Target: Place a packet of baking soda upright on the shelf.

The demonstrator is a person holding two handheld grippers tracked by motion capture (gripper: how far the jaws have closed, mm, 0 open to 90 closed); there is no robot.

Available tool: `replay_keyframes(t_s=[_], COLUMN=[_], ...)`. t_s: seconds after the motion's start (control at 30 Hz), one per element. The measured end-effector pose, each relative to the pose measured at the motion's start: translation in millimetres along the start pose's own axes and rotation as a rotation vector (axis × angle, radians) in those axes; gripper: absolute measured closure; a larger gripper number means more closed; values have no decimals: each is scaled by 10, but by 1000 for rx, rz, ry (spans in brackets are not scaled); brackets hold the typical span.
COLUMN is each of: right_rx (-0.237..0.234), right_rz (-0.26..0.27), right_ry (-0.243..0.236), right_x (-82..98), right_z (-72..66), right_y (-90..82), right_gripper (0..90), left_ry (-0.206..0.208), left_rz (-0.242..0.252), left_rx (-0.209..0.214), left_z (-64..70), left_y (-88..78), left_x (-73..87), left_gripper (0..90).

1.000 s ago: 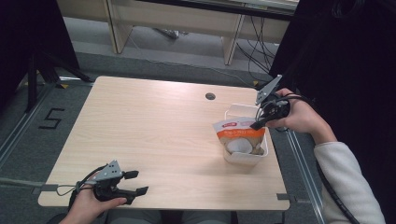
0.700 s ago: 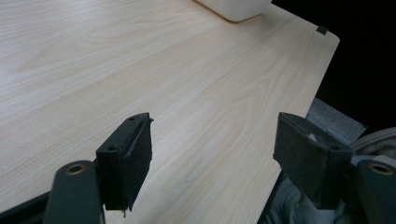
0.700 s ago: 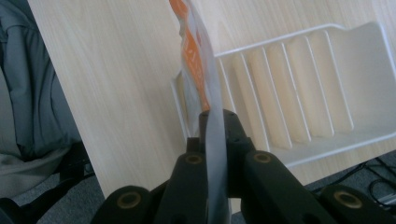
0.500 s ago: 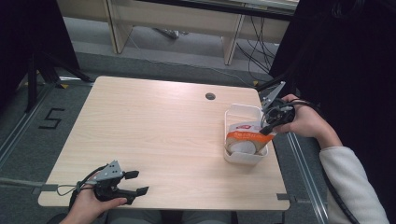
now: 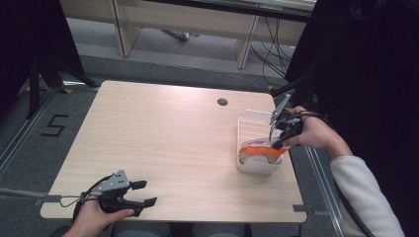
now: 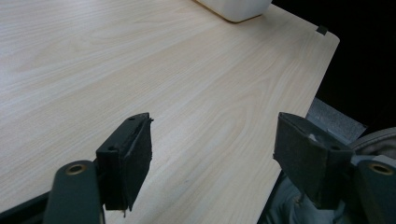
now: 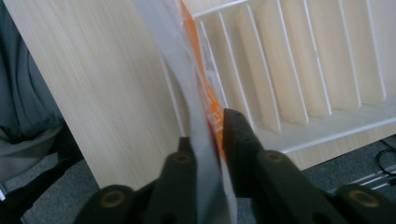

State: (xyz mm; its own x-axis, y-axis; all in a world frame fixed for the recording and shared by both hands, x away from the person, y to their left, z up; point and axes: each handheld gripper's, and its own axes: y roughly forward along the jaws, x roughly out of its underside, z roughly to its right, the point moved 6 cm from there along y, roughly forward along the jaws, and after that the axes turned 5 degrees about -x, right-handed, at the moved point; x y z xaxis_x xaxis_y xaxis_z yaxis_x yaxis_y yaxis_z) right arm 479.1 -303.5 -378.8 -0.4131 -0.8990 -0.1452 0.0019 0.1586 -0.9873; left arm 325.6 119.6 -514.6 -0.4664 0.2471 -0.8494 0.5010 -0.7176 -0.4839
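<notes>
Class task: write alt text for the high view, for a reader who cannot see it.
At the table's right edge, the right tool lowers an orange-and-white packet into a white basket, its jaws having just been opening with the packet's edge between them. The left tool rests open at the near left corner.

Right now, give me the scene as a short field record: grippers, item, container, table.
right gripper: over the basket's right side; jaws just been opening, packet edge between them
packet: orange and white snack bag, lying in the basket's near end
basket: white plastic, slatted floor, at the table's right edge
left gripper: open, nothing between the jaws, near front-left corner of the table
table: light wood, round cable hole near the far edge
</notes>
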Motion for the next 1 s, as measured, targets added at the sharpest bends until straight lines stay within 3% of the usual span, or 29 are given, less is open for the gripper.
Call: replay_keyframes(t_s=[0.03,0.07,0.13,0.23,0.33,0.37,0.5,0.53,0.57,0.73,0.77,0.87,0.93,0.97,1.0], right_rx=[1,3,19,19,16,6,9,7,7,7,15,24,-4,-4,-34], right_rz=[16,18,45,70,141,194,255,300,300,371,393,409,402,402,393], right_ry=[-23,-2,-23,-3,3,5,2,-7,-7,-45,-95,-117,-178,-178,-193], right_x=[-13,-11,-39,-60,-132,-198,-319,-415,-415,-638,-732,-810,-899,-899,-912], right_z=[4,-16,-7,-34,-71,-103,-185,-257,-257,-442,-518,-622,-800,-800,-873], right_y=[-7,-27,-58,-95,-128,-145,-162,-162,-162,-112,-49,27,187,187,256], right_gripper=[760,732,662,617,556,529,486,475,475,467,471,476,475,475,476], left_ry=[0,9,6,13,16,15,20,21,19,21,13,20,21,21,21], left_rz=[0,-1,3,-4,-4,-4,-3,-3,-4,-3,3,-4,-3,-2,-2], left_rx=[0,0,1,-1,-1,-1,1,1,1,3,3,1,2,3,4], left_z=[0,-4,0,-6,-7,-7,-10,-9,-8,-6,-3,-11,-11,-10,-9], left_y=[0,1,7,3,3,3,3,3,3,2,6,-1,0,-1,-3], left_x=[0,-1,-4,0,-1,0,-1,0,0,0,-2,1,2,2,2], left_gripper=[271,271,271,271,271,271,271,271,271,271,271,271,270,270,271])
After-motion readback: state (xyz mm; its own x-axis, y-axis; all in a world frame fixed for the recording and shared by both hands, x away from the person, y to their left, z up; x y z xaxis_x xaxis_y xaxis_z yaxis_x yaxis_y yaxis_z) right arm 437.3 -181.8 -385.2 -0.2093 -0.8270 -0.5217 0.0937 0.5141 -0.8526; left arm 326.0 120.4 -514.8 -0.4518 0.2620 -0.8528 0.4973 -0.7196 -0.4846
